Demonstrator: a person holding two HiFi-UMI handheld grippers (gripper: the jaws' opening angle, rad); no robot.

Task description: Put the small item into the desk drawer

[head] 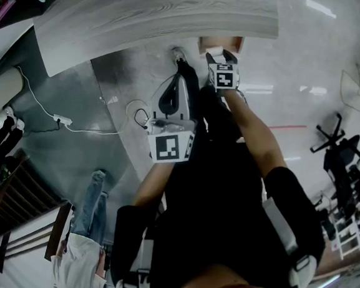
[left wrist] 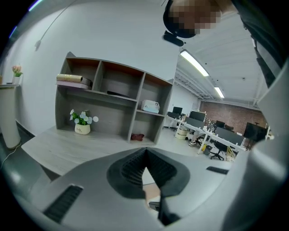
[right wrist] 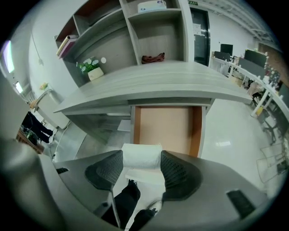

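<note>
My right gripper (right wrist: 142,159) is shut on a small white roll (right wrist: 142,156), which sits crosswise between its dark ribbed pads. It hangs just in front of and above the open desk drawer (right wrist: 166,128), whose light brown inside shows nothing in it. In the head view the right gripper (head: 220,56) reaches toward the drawer (head: 209,44) under the grey wooden desk top (head: 160,13). To its left, my left gripper (head: 177,57) points at the desk edge. Its jaws meet at the tips with nothing between them (left wrist: 145,157).
A shelf unit (left wrist: 113,106) stands on the desk with a flower pot (left wrist: 82,128), books (left wrist: 72,80), a white box (left wrist: 150,107) and a dark red thing (right wrist: 152,58). A cable and power strip (head: 63,121) lie on the floor at left. Office chairs (head: 338,157) stand at right.
</note>
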